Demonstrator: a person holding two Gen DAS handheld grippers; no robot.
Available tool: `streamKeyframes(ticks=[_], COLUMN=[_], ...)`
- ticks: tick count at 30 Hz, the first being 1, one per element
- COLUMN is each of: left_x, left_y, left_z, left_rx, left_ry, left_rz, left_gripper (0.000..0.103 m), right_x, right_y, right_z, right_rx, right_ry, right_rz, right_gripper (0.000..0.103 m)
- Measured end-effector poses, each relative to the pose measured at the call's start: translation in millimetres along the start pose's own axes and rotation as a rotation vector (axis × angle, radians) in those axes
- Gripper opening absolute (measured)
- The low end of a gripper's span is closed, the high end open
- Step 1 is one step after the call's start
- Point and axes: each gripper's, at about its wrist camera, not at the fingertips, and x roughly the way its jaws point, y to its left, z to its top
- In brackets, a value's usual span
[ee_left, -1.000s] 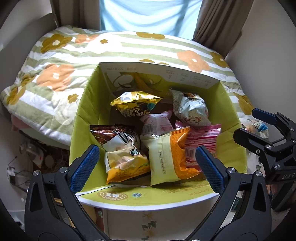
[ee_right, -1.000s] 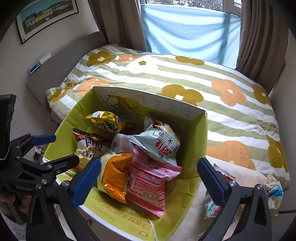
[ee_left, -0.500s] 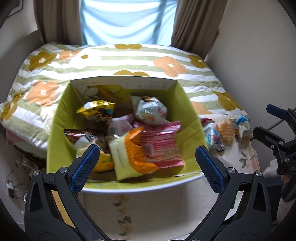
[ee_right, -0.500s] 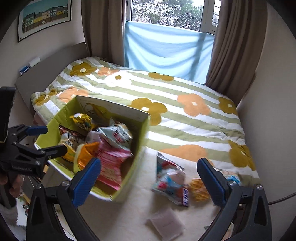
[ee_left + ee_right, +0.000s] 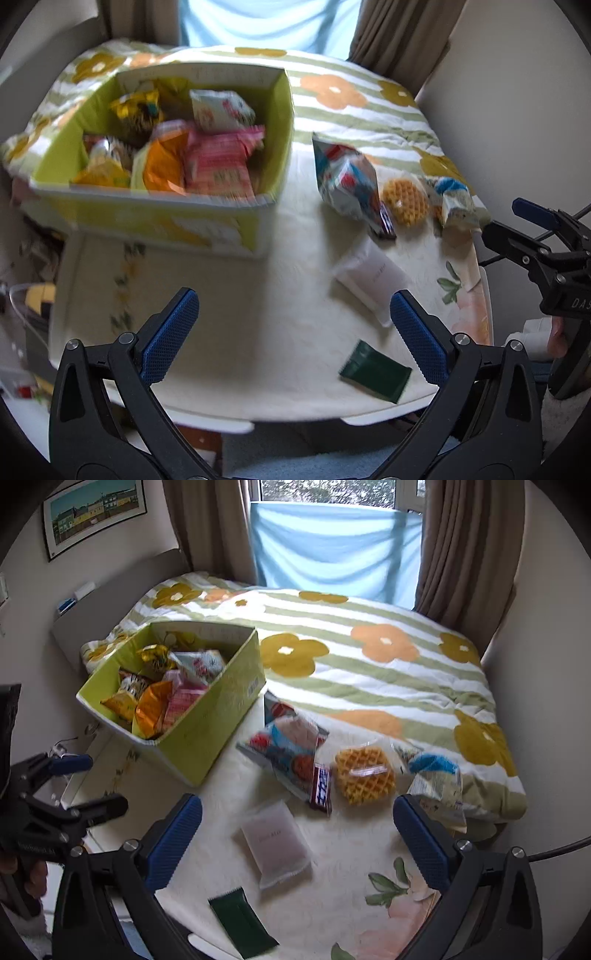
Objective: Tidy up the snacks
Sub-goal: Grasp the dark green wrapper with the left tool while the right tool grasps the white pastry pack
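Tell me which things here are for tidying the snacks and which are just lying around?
For the job:
- green box of snack packets
- waffle
- red and blue bag
- chocolate bar
- pale pouch
- dark green packet
- blue and white bag

Just lying about:
- flowered quilt
- framed picture
- curtains

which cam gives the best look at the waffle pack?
Right wrist. The waffle pack sits near the middle of that view, fairly sharp, its grid and clear wrapper readable, lying between the small chocolate bar and the blue-and-white bag. In the left wrist view it is smaller, off towards the right and softer.
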Motion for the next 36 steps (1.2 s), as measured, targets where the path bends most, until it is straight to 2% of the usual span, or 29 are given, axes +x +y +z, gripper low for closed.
streamKeyframes(ticks=[7,11,19,22,25,28,36], left_x=[29.9,53.9,93.7,105.7,116.2,120.2,124.9], left_y=[-39.9,-61.0,-98.0,-98.1,-96.3,-100.9,-97.1], left_z=[-60.3,-87.4,-115.9,-120.0,-123.2,-123.2,-115.9], left_rx=[-0.152,-0.219,-0.189,-0.198,-0.209,-0.172,-0.097], left_ry=[0.101,0.173,0.222,0.243,0.26,0.256,0.241], left_rz=[-0.011,-0.034,0.033,0.047,0.06,0.091,0.149], left_gripper=[0.103,0.102,0.095,0.093,0.088,0.087,0.07], right_x=[21.7,36.4,63.0,70.1,75.6,79.9,87.7], right_y=[-16.0,-22.6,-36.0,-38.8,-37.2,-37.5,-42.2], right_z=[-29.4,-38.7,-50.8,-55.1,-59.7,-62.2,-60.7], right_rx=[-0.031,-0.047,-0.062,-0.052,-0.072,-0.075,-0.05], right_ry=[0.045,0.063,0.105,0.122,0.133,0.139,0.145], right_rz=[0.078,0.089,0.102,0.122,0.103,0.104,0.121], right_gripper=[0.103,0.103,0.103,0.103,0.103,0.103,0.103])
